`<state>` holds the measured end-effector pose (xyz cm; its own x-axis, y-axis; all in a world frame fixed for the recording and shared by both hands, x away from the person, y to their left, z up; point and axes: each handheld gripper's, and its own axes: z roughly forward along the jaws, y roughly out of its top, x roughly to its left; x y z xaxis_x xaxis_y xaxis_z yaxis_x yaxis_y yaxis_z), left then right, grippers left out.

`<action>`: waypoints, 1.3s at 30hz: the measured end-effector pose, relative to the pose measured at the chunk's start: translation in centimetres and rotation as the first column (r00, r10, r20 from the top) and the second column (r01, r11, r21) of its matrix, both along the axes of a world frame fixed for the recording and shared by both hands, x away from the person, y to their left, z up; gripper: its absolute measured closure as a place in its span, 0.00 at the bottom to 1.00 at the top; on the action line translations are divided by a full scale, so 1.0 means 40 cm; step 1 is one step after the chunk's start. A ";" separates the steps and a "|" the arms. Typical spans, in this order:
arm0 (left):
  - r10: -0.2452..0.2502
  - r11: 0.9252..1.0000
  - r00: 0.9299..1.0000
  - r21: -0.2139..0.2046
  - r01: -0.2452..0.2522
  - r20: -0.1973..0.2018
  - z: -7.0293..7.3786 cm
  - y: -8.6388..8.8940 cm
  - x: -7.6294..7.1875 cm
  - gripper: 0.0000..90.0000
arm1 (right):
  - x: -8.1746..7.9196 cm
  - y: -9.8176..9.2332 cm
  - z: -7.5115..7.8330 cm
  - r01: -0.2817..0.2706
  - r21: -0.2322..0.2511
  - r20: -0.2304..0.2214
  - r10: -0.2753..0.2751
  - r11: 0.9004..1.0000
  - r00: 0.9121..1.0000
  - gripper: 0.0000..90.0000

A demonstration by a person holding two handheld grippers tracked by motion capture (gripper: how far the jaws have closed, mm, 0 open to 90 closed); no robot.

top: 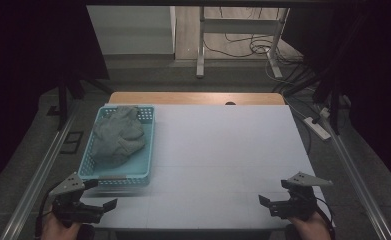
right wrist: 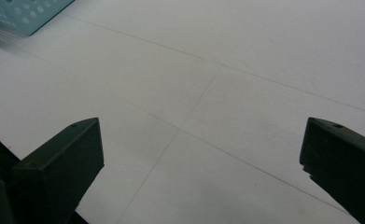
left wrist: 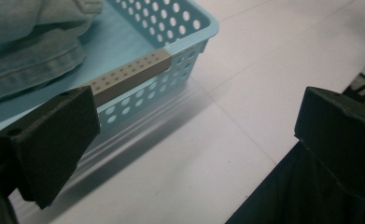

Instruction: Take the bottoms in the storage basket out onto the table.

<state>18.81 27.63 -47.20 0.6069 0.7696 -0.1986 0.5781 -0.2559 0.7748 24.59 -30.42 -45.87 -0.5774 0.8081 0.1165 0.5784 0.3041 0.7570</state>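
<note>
- A grey cloth lies bunched in the basket at the table's left side, my two grippers parked at the near edge.
- My left gripper sits just beside the basket's near corner, jaws spread wide and holding nothing; the left gripper view looks past them to the perforated wall and the cloth's folds inside.
- My right gripper hangs well apart over bare table, jaws equally wide and empty.
- The basket's near wall looks smeared in the high view, possibly motion blur; I cannot tell.
- Progress, as I judge it: nothing is gripped yet. If the job is lifting the cloth out, all of it remains — reach in, pinch a fold, draw it onto the table.
</note>
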 end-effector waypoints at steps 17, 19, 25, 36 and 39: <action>-0.004 0.998 0.999 0.057 0.002 0.032 0.015 -0.019 0.034 0.00 | -0.001 0.003 -0.001 -0.001 -0.011 -0.001 0.001 1.000 1.000 0.00; 0.000 0.998 1.000 0.068 -0.002 0.027 0.017 -0.020 0.038 0.00 | -0.001 0.003 -0.001 0.000 -0.014 -0.001 0.000 1.000 1.000 0.00; 0.015 0.997 1.000 0.071 -0.016 0.018 0.023 -0.018 0.054 0.00 | 0.000 0.005 -0.001 -0.003 -0.021 0.000 0.003 1.000 1.000 0.00; 0.046 0.997 0.999 0.069 -0.045 -0.019 0.041 -0.007 0.103 0.00 | 0.001 0.005 -0.002 -0.005 -0.020 -0.007 0.005 1.000 1.000 0.00; 0.060 0.996 0.998 0.068 -0.058 -0.022 0.042 -0.005 0.112 0.00 | 0.001 0.005 -0.002 -0.005 -0.021 -0.008 0.005 1.000 1.000 0.00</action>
